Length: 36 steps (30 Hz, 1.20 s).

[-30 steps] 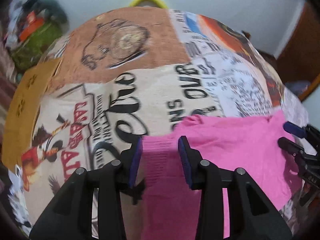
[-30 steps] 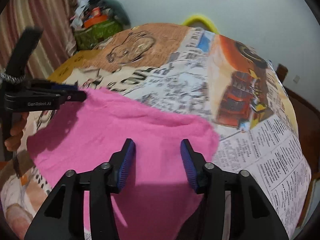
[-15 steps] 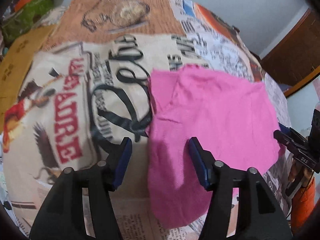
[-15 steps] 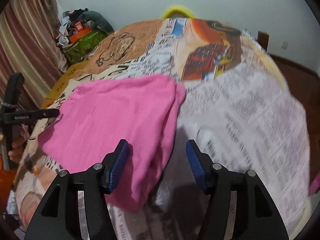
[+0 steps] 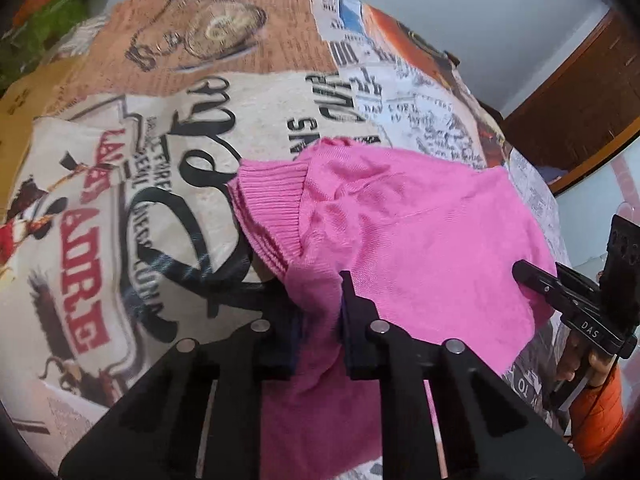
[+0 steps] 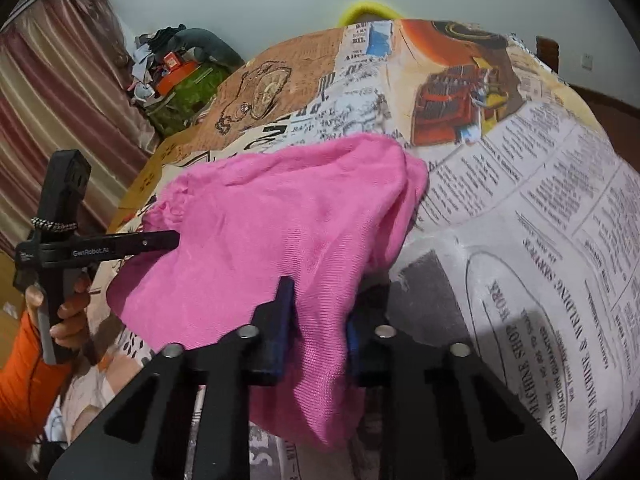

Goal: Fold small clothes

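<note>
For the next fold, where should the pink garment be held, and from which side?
Grip the pink garment at its near edge, one corner per gripper, coming in from the person's side, likely best. The ribbed cuff lies bunched far left, and the far edge droops on the tablecloth. The left gripper and right gripper are each shut on that near edge.

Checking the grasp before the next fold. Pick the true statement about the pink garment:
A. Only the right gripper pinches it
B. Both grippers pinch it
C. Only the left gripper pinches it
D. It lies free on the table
B: the left gripper and the right gripper each have pink garment fabric clamped between closed fingers.
</note>
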Available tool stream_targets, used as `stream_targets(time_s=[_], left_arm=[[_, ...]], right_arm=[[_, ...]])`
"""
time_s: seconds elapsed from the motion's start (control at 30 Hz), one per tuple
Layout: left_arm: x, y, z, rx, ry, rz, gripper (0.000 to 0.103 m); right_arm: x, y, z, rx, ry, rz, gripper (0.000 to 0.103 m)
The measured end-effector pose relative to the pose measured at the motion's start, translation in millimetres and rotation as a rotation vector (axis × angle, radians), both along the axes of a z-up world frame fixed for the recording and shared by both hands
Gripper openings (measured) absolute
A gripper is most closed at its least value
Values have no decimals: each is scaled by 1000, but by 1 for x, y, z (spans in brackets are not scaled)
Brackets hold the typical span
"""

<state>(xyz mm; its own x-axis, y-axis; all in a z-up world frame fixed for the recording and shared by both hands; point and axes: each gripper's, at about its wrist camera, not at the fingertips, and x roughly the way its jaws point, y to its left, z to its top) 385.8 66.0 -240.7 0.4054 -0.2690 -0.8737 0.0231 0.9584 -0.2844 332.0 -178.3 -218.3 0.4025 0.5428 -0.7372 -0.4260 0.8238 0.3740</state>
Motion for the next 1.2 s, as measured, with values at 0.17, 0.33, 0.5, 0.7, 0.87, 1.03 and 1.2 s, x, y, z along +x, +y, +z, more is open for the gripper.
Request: stream_targets(time_s=[0.17, 0.33, 0.5, 0.7, 0.87, 1.03, 1.2], left_arm=[[-23, 13, 35, 25, -88, 24, 14], [-49, 37, 72, 96, -178, 65, 14], [-72, 79, 88, 129, -191, 131, 14], [-86, 128, 74, 153, -127, 186, 14], [-77, 149, 34, 156, -19, 203, 14], [-66, 156, -5, 177, 50, 209, 20], [-60, 168, -12, 196, 46, 267, 27]], right_arm=[[-11, 12, 26, -9, -69, 31, 15], [-25, 45, 53, 5, -125, 89, 14], [-36, 83, 65, 34, -145, 139, 14], [-41, 129, 58, 65, -112, 191, 14], [-37, 155, 30, 35, -39, 205, 14], [-35, 151, 11, -7, 17, 182, 15], [-36, 149, 10, -74, 7, 190, 18]])
